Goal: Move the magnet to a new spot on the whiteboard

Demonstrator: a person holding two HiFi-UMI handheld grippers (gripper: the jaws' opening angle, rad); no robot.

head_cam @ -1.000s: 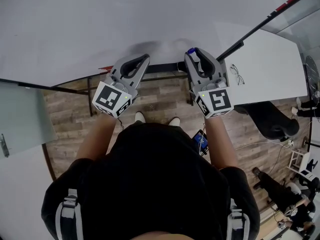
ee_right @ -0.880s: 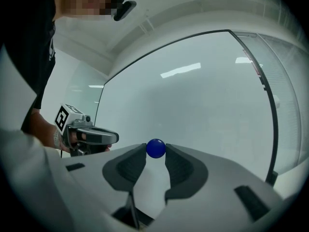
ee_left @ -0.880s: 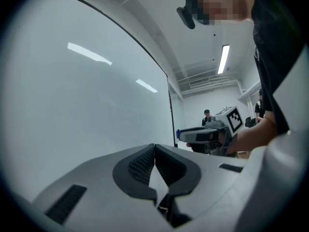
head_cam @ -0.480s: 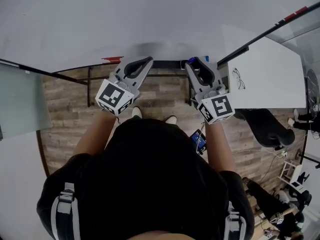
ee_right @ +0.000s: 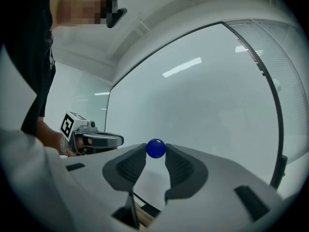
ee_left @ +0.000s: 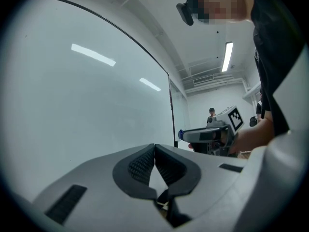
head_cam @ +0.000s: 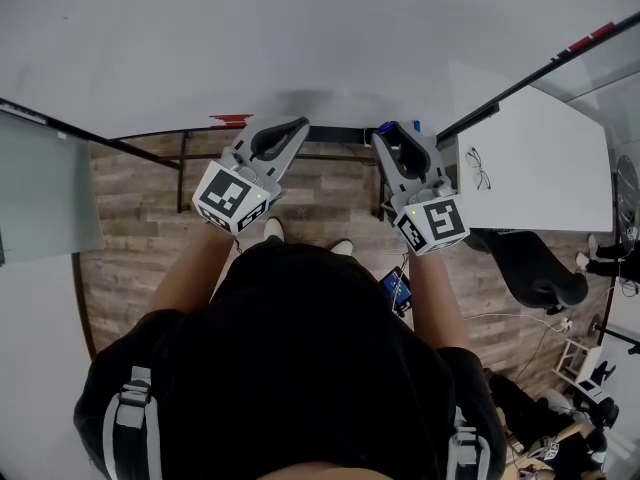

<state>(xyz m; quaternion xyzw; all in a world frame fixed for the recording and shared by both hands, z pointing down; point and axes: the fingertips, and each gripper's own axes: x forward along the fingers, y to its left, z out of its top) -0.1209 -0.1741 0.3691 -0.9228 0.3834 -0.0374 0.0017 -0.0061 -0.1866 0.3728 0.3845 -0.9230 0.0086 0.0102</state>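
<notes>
A small round blue magnet (ee_right: 156, 148) sits pinched between the fingertips of my right gripper (ee_right: 156, 152), which is shut on it. The gripper points level at the whiteboard (ee_right: 203, 100); whether the magnet touches the board I cannot tell. From the head view the right gripper (head_cam: 398, 129) carries the magnet (head_cam: 384, 127) close to the whiteboard (head_cam: 300, 28), low near its bottom rail. My left gripper (head_cam: 299, 126) is beside it on the left. Its jaws are shut with nothing between them (ee_left: 154, 147). The left gripper view also catches the right gripper (ee_left: 207, 135) and the magnet (ee_left: 180, 135).
A red marker (head_cam: 230, 120) lies on the board's bottom rail to the left of the grippers. At the right stands a white table (head_cam: 540, 158) with a pair of glasses (head_cam: 478, 163), and a black chair (head_cam: 535, 253) below it. Wooden floor (head_cam: 140, 228) runs underneath.
Both grippers have sunk slightly toward the board's lower edge, and the right one has turned a little. The magnet stays in the right gripper; the left stays shut.
</notes>
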